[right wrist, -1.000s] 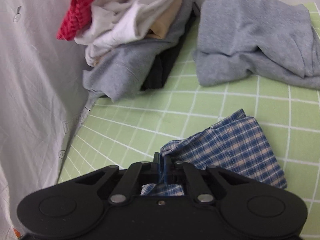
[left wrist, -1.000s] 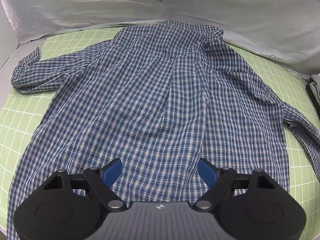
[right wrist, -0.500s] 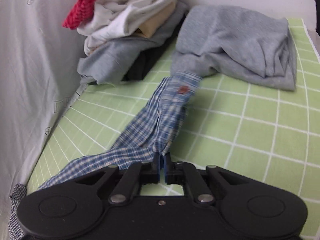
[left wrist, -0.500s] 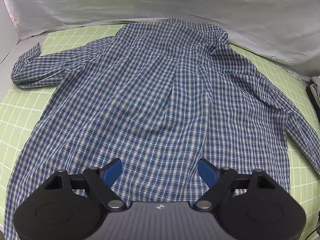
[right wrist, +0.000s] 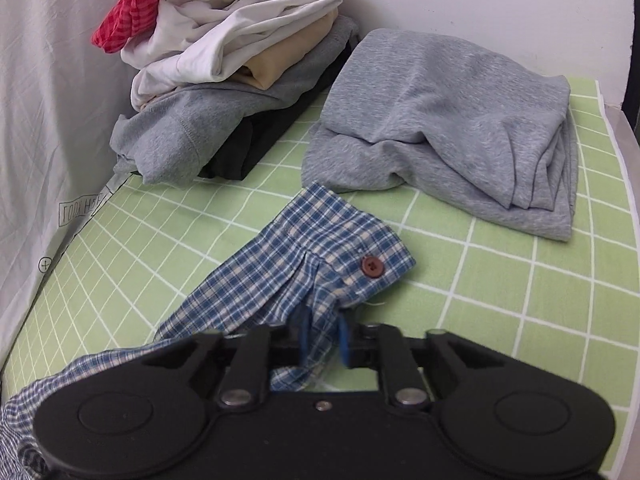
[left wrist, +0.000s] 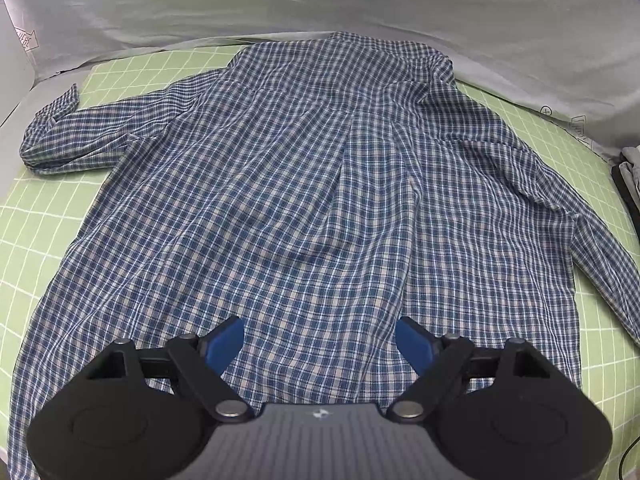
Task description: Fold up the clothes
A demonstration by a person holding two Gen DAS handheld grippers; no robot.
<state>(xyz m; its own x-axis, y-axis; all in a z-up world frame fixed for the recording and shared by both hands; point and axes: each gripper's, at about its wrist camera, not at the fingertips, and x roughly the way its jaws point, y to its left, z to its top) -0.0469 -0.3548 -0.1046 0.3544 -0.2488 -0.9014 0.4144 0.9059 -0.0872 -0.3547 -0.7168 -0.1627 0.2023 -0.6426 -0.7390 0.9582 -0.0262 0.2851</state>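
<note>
A blue and white checked shirt (left wrist: 320, 184) lies spread back-up on the green grid mat (left wrist: 60, 216). My left gripper (left wrist: 320, 344) hovers over its lower hem, open, with nothing between the blue pads. In the right wrist view the shirt's sleeve (right wrist: 280, 280) stretches out across the mat (right wrist: 500, 312), its cuff flat with a brown button (right wrist: 373, 267) showing. My right gripper (right wrist: 323, 340) is shut on bunched sleeve fabric just behind the cuff, the pads a narrow gap apart around the cloth.
A stack of folded clothes (right wrist: 224, 52), red, white, tan and grey, stands at the back left. A folded grey garment (right wrist: 452, 120) lies just beyond the cuff. A grey printed sheet (left wrist: 400, 4) borders the mat at the far side.
The right gripper drew the crumpled sleeve out straight and sank toward the mat; the cuff now lies flat, button up. The left gripper stayed still and open.
</note>
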